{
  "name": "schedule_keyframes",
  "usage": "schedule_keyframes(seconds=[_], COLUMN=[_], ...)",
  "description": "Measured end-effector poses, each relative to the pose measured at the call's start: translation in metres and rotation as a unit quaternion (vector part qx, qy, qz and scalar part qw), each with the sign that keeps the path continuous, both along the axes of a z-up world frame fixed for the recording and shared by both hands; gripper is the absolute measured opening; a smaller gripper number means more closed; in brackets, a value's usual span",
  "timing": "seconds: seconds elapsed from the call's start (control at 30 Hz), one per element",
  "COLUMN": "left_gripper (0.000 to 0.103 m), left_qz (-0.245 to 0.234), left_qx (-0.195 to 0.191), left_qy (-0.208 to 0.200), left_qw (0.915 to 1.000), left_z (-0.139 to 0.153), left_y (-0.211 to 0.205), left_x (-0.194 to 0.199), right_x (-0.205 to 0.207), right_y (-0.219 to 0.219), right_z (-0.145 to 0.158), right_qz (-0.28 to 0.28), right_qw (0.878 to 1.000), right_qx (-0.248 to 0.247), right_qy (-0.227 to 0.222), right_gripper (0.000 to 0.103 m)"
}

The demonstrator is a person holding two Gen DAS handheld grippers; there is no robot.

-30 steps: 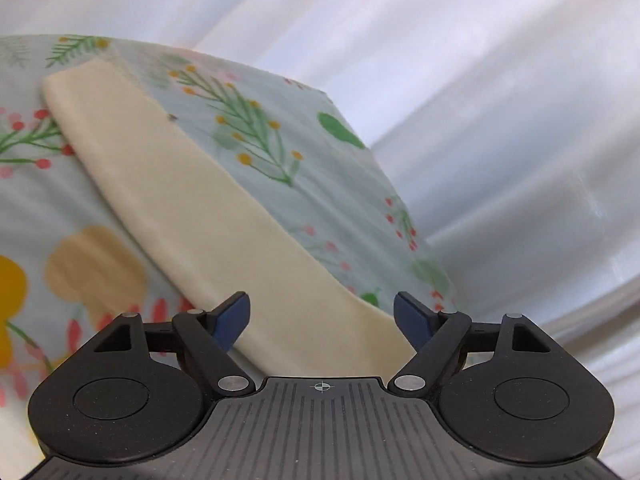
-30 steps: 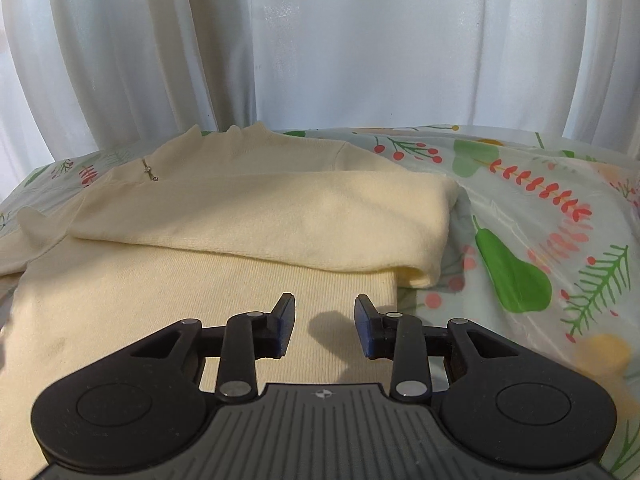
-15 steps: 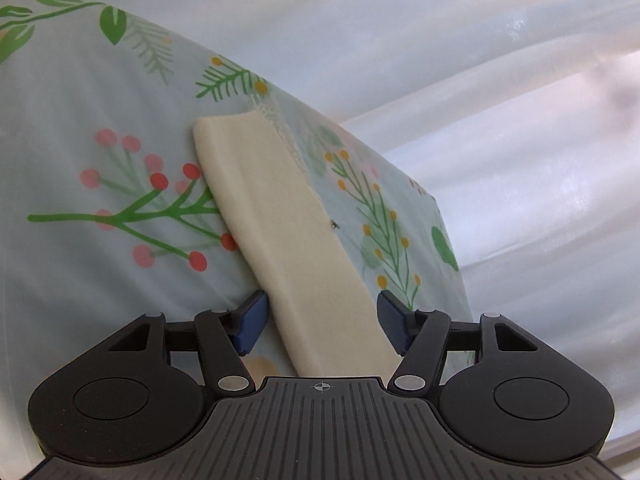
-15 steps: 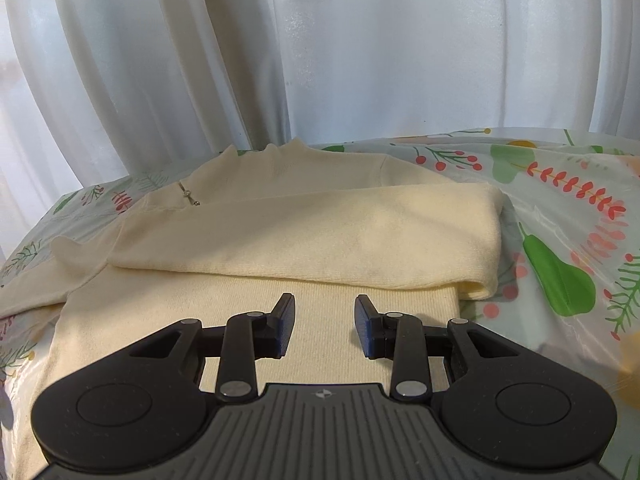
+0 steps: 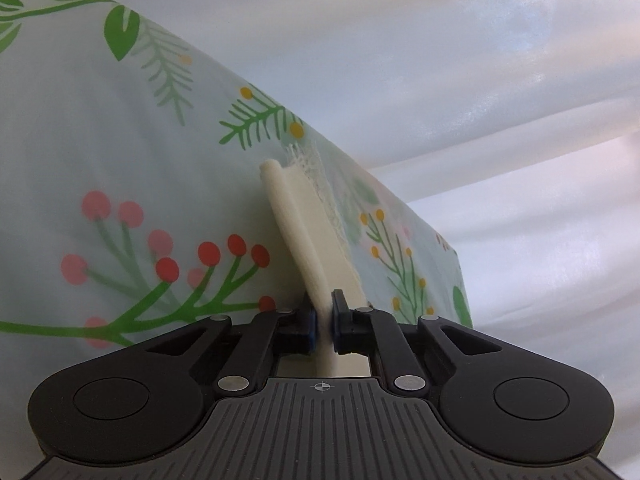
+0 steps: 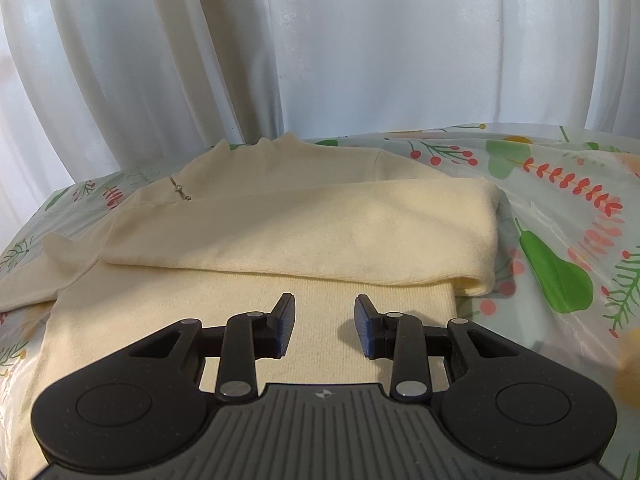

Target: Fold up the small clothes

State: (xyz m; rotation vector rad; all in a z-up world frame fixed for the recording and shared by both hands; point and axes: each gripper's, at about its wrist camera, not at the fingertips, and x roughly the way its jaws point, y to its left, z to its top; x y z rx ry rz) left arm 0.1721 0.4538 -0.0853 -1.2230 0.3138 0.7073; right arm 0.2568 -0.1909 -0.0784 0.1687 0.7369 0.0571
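- Left wrist view: one left gripper [image 5: 323, 322] fills the bottom of the frame, and its two jaws have just closed onto a cream sleeve [image 5: 308, 236], the fabric pinched between the blue pads.
- From the jaws the sleeve runs as one narrow strip toward 12 o'clock, and its far end stands a little off the cloth.
- One line of white lace [image 5: 320, 184] edges the sleeve on its 1 o'clock side.
- One tablecloth [image 5: 120, 152], pale blue with printed sprigs, covers the table beneath the sleeve; one red-berry sprig lies at 9 o'clock of the jaws, two yellow-dotted sprigs at 12 and 2 o'clock.
- One white curtain [image 5: 460, 80] fills the frame from 12 to 4 o'clock, behind the table edge.
- Right wrist view: one right gripper [image 6: 325, 326] hangs over the sweater [image 6: 280, 220] with its two jaws partly open, nothing between the pads, only the cream knit seen below the gap.
- One sweater lies flat on the table, filling the centre and the 9 o'clock half of the frame, neck toward 12 o'clock.
- One sleeve is folded across the body, its bend at 2 o'clock of the jaws; the other sleeve leaves the frame at 9 o'clock.
- One small metal pin [image 6: 181, 192] sits near the shoulder at 11 o'clock.
- The tablecloth [image 6: 560, 208] shows bare at 3 o'clock, with one green pear print [image 6: 554, 276] just beside the fold.
- The curtain [image 6: 320, 48] hangs across the whole top.
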Motion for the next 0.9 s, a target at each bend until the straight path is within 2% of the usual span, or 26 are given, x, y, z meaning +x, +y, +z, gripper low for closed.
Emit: schedule_keyframes(seconds=[0.1,0.17,0.27,0.3,0.37,0.43,0.5,0.53,0.63,0.67,0.7,0.73,0.77,0.83,0.9], left_gripper=[0.008,0.008,0.008,0.008,0.008,0.008,0.008,0.008,0.009,0.014,0.027,0.035,0.042,0.041,0.042], left_qz=[-0.013,-0.056,-0.140,-0.173,-0.234,-0.297,-0.372,-0.398,-0.484,-0.505,-0.528,-0.549,-0.559,-0.572,-0.572], left_qx=[0.026,0.078,0.156,0.178,0.214,0.247,0.271,0.278,0.304,0.306,0.305,0.297,0.288,0.262,0.228], left_qy=[0.000,-0.011,-0.029,-0.042,-0.070,-0.103,-0.133,-0.140,-0.153,-0.150,-0.140,-0.122,-0.105,-0.085,-0.071], left_qw=[0.9996,0.9953,0.9774,0.9678,0.9457,0.9167,0.8778,0.8628,0.8061,0.7927,0.7803,0.7716,0.7704,0.7722,0.7844], left_z=[0.006,0.021,0.053,0.066,0.089,0.109,0.127,0.131,0.133,0.128,0.119,0.108,0.098,0.078,0.063], left_y=[-0.004,-0.016,-0.048,-0.064,-0.099,-0.141,-0.194,-0.214,-0.298,-0.320,-0.341,-0.360,-0.373,-0.388,-0.390], left_x=[0.004,0.013,0.035,0.044,0.061,0.076,0.094,0.100,0.116,0.120,0.125,0.129,0.130,0.124,0.110], right_x=[0.000,-0.001,-0.002,-0.003,-0.004,-0.005,-0.006,-0.006,-0.006,-0.005,-0.004,-0.003,-0.001,0.004,0.011], right_y=[-0.001,-0.003,-0.005,-0.005,-0.005,-0.006,-0.006,-0.006,-0.006,-0.007,-0.007,-0.008,-0.008,-0.009,-0.009], right_z=[0.000,0.000,0.000,0.000,0.001,0.003,0.005,0.006,0.008,0.008,0.007,0.006,0.006,0.006,0.007], right_qz=[-0.003,-0.006,-0.010,-0.011,-0.012,-0.011,-0.010,-0.009,-0.007,-0.006,-0.006,-0.007,-0.006,-0.002,0.006], right_qw=[1.000,1.000,1.000,1.000,1.000,1.000,1.000,1.000,1.000,1.000,1.000,1.000,1.000,1.000,0.999], right_qx=[0.002,0.004,0.007,0.008,0.009,0.012,0.014,0.015,0.017,0.017,0.018,0.019,0.020,0.026,0.038], right_qy=[-0.002,-0.004,-0.004,-0.005,-0.007,-0.010,-0.013,-0.016,-0.019,-0.018,-0.016,-0.013,-0.011,-0.008,-0.006], right_gripper=[0.032,0.032,0.032,0.032,0.032,0.032,0.032,0.032,0.032,0.032,0.032,0.032,0.032,0.032,0.032])
